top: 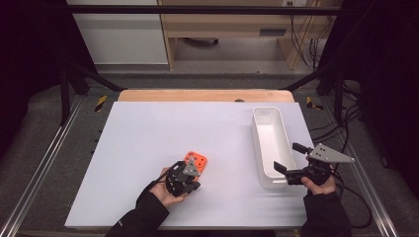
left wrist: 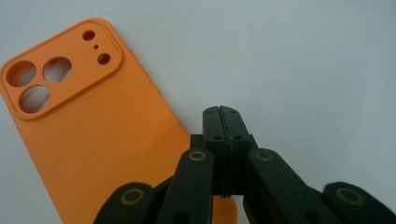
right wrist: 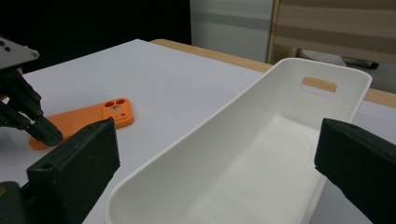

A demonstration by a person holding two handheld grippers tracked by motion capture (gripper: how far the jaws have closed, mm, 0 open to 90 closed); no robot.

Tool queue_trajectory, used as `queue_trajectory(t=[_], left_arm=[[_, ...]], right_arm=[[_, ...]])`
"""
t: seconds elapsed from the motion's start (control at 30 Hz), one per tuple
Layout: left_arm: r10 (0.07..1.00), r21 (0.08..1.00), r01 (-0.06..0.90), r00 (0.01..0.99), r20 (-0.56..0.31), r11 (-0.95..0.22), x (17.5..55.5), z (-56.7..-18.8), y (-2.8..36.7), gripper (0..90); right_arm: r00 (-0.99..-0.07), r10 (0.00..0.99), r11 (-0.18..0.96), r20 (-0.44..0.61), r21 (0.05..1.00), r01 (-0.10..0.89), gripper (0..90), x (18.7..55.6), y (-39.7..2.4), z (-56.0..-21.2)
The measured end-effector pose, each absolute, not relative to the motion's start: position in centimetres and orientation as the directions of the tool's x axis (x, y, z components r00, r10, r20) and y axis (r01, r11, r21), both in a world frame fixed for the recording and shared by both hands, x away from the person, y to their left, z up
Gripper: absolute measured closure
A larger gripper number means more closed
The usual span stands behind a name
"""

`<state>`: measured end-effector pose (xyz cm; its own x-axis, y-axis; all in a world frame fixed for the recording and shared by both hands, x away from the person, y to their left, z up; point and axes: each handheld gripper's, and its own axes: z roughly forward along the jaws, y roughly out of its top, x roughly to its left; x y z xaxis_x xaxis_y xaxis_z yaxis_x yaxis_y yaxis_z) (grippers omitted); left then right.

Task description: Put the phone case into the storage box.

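White table (top: 148, 148): orange phone case (left wrist: 93, 140) lies beside closed left fingers (left wrist: 212, 126).

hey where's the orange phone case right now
The orange phone case lies flat on the white table, left of centre near the front in the high view. It is just beyond the shut left hand-held gripper, well left of the white bin.

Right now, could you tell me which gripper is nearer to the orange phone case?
Left. The left gripper sits shut right at the orange phone case, over its near end. The right gripper is far off, open at the white bin.
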<state>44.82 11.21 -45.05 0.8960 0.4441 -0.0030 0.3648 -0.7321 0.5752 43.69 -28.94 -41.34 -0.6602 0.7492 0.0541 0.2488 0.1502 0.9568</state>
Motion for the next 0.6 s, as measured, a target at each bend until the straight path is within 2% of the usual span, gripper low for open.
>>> queue_trajectory(t=[0.2, 0.3, 0.33, 0.47, 0.6], left_arm=[[0.459, 0.624, 0.368, 0.888, -0.017, -0.689, 44.8, -43.7, 11.9, 89.4], [0.477, 0.652, 0.377, 0.878, -0.027, -0.658, 44.9, -42.9, 12.6, 85.6], [0.486, 0.661, 0.38, 0.873, -0.026, -0.647, 44.9, -42.7, 12.8, 80.8], [0.52, 0.698, 0.389, 0.854, -0.027, -0.602, 45.1, -41.8, 13.6, 74.5], [0.554, 0.728, 0.388, 0.832, -0.012, -0.566, 45.2, -40.9, 14.4, 62.7]], right_arm=[[-0.66, 0.749, 0.15, 0.054, 0.957, 0.248, 0.5, 43.7, -28.9, -41.3], [-0.659, 0.75, 0.149, 0.055, 0.957, 0.25, 0.5, 43.7, -29.0, -41.3], [-0.659, 0.75, 0.15, 0.054, 0.957, 0.249, 0.5, 43.7, -29.0, -41.3], [-0.659, 0.75, 0.15, 0.054, 0.957, 0.249, 0.5, 43.7, -29.0, -41.3], [-0.659, 0.75, 0.148, 0.055, 0.957, 0.249, 0.5, 43.7, -29.0, -41.3]])
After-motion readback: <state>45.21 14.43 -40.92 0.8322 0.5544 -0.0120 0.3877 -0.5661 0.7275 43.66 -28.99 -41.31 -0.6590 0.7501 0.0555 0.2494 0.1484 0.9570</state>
